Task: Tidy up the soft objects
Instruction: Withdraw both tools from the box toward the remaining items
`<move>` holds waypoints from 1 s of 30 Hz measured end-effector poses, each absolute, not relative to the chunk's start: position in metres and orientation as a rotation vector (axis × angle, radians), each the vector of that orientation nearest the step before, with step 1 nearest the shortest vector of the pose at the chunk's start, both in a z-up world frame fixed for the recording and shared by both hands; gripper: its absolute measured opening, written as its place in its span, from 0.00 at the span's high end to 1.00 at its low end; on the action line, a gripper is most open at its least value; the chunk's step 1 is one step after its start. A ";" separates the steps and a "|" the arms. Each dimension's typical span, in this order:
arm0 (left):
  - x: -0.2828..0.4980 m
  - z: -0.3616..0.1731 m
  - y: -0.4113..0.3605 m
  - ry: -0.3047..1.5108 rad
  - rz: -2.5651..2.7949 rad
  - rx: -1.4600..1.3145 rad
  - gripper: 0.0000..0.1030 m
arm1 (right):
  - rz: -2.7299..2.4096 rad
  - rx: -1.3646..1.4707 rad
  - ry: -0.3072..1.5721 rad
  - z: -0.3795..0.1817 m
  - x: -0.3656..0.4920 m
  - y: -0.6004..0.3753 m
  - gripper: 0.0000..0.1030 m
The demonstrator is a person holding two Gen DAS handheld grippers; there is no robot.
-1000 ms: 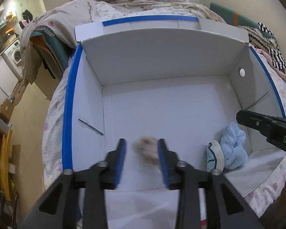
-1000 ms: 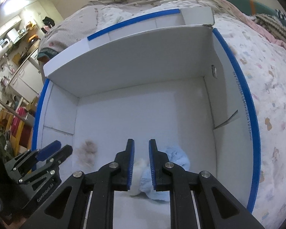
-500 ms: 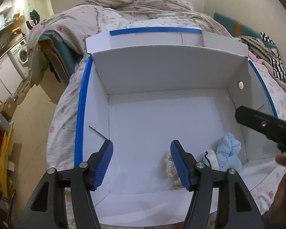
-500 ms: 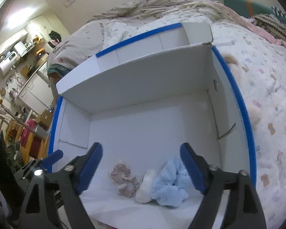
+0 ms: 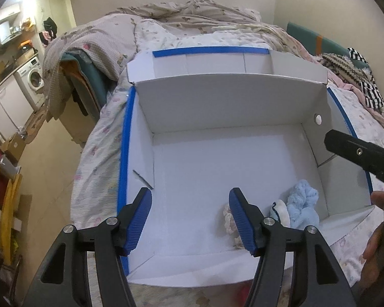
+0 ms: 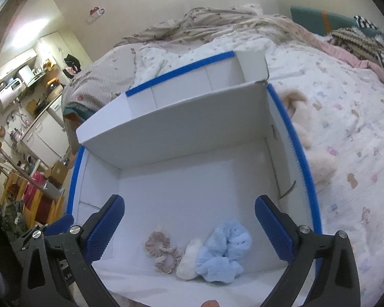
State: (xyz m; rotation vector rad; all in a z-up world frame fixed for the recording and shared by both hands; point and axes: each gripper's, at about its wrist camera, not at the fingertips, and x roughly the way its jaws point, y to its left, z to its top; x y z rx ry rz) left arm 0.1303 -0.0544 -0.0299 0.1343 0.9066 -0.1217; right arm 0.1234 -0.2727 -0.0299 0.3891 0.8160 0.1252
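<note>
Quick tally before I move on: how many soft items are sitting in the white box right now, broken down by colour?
Inside the white cardboard box with blue taped edges, seen from the right wrist view:
Beige-pink fabric scrunchies: 2, touching each other
Cream-white plush item: 1
Light blue fluffy plush item: 1
Total: 4

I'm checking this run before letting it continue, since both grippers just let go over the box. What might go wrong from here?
1. The left gripper hangs open right above the pink scrunchie; dipping could drag it back out.
2. The scrunchie, cream item and blue plush crowd the near wall of the white box; later drops may pile up there.
3. A beige plush lies on the bedspread beside the box wall; the right gripper might nudge the box in reaching for it.
</note>
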 end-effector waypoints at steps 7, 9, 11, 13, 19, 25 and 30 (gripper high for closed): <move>0.115 -0.017 -0.041 0.882 -0.090 0.137 0.39 | 0.102 0.370 0.781 -0.023 0.105 -0.277 0.00; 0.110 -0.012 -0.036 0.872 -0.084 0.129 0.37 | 0.103 0.377 0.775 -0.020 0.099 -0.279 0.00; 0.105 -0.007 -0.030 0.865 -0.078 0.115 0.36 | 0.102 0.379 0.772 -0.016 0.093 -0.281 0.00; 0.101 -0.004 -0.024 0.862 -0.073 0.107 0.36 | 0.106 0.383 0.766 -0.012 0.086 -0.282 0.00; 0.083 0.003 -0.006 0.870 -0.050 0.069 0.36 | 0.114 0.386 0.759 -0.008 0.064 -0.281 0.00; 0.068 0.002 0.008 0.894 -0.033 0.038 0.35 | 0.121 0.411 0.777 -0.009 0.045 -0.279 0.00; 0.061 -0.005 0.016 0.965 -0.080 -0.025 0.35 | 0.132 0.406 0.795 -0.012 0.031 -0.274 0.00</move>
